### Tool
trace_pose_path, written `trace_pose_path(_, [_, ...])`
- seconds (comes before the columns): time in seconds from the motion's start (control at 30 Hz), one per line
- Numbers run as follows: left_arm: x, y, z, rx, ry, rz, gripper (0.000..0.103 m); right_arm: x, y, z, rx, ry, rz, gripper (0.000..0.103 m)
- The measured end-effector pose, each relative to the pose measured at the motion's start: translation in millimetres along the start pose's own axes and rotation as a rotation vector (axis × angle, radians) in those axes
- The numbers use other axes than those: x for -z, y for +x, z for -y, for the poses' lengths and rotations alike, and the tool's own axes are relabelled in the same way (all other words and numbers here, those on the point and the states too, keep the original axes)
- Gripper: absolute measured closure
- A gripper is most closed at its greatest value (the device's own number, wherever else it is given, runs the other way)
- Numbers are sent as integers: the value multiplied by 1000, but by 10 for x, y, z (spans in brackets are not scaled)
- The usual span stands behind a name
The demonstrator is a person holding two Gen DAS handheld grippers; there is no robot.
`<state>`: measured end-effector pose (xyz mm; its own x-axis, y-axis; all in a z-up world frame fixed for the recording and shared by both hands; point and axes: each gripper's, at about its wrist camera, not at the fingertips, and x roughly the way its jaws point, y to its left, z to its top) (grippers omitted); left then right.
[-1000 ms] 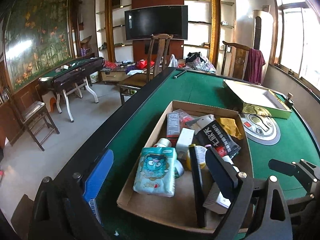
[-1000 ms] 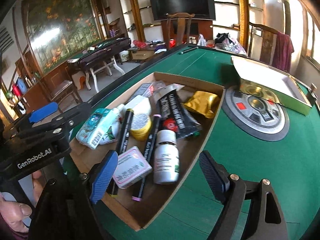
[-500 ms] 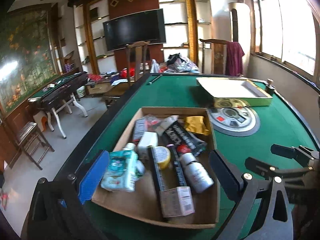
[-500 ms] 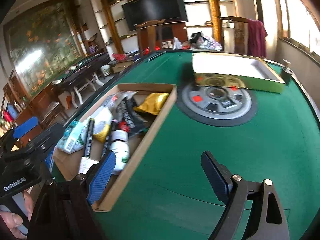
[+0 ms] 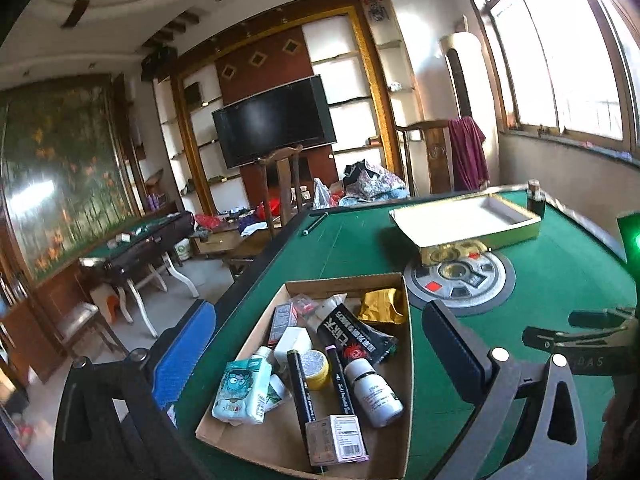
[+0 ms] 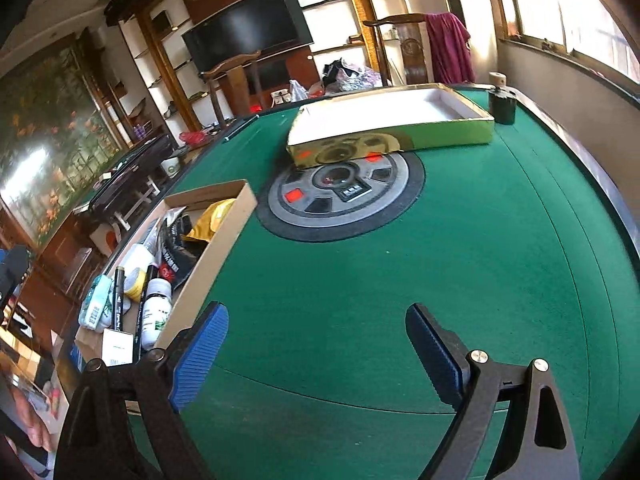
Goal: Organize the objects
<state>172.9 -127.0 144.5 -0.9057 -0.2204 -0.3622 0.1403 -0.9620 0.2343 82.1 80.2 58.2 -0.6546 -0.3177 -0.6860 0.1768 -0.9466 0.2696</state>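
Hovering over the green desk point(image 6: 400, 280), both grippers spread wide with nothing between their fingers.

The left gripper point(image 5: 320, 360) hangs above the near end of a cardboard box point(image 5: 404, 360); directly ahead between its fingers lie a white bottle point(image 5: 374, 390), two black markers point(image 5: 301, 392), a yellow tin point(image 5: 315, 368), a teal tissue pack point(image 5: 242, 390), a small barcoded carton point(image 5: 338, 438), a black pouch point(image 5: 352, 334) and a gold packet point(image 5: 382, 306). The right gripper point(image 6: 316, 348) is over bare felt, the box just to its left by the left finger. Farther ahead sit a round grey dial point(image 6: 340, 196) set in the desk and a shallow gold tray point(image 6: 400, 120) touching its far edge.
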Motion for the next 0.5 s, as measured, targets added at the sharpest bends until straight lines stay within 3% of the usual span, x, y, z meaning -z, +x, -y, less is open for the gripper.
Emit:
trace_pose_path(0.17, [-6,58,202,5,62,-36,0,-6,-9,-143,11,-49,11,9])
trace_pose_path(0.3, [19,89,148,70,7,-65,0,-2,0,-341,31,-102,21,9])
trace_pose_path(0.5, [68,157,-88,60,-97,-92,0,22,75,-581,59,-151,23,9])
